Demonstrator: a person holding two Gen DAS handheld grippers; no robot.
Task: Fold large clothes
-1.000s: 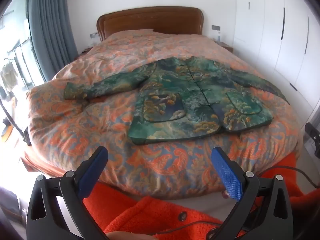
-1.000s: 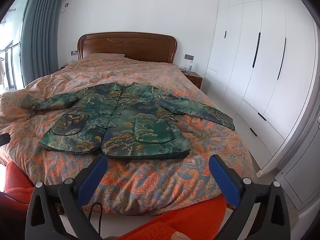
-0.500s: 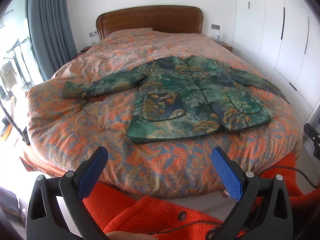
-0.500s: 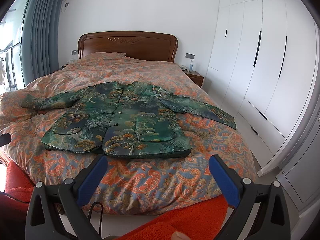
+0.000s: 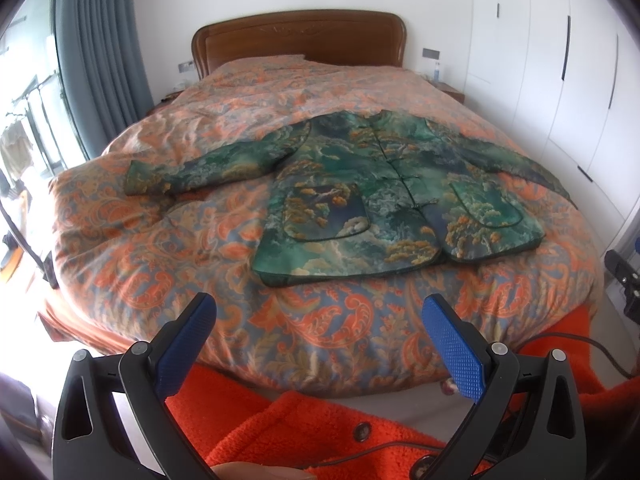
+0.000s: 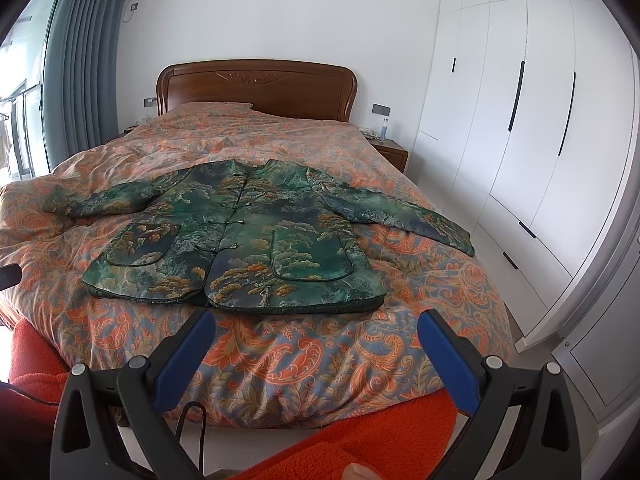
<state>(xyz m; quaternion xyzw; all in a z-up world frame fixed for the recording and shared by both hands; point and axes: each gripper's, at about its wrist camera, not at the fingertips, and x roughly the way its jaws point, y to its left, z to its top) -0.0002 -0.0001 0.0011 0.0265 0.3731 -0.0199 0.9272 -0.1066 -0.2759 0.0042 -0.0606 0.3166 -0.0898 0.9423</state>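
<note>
The green jacket (image 6: 236, 236) lies flat on the bed (image 6: 360, 352), arms out. The left gripper (image 5: 320, 316) and right gripper (image 6: 316, 320) are both spread wide, holding nothing. Best to grab a sleeve end first, then fold it across the middle.

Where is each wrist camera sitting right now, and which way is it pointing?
Left wrist: at the foot of the bed, facing the headboard; open left gripper, orange sleeve and a fingertip show below.
Right wrist: same end, further right, toward the wardrobe; open right gripper and orange sleeve show.
Shared: the green jacket spread flat, buttoned, sleeves out, on the paisley quilt.
</note>
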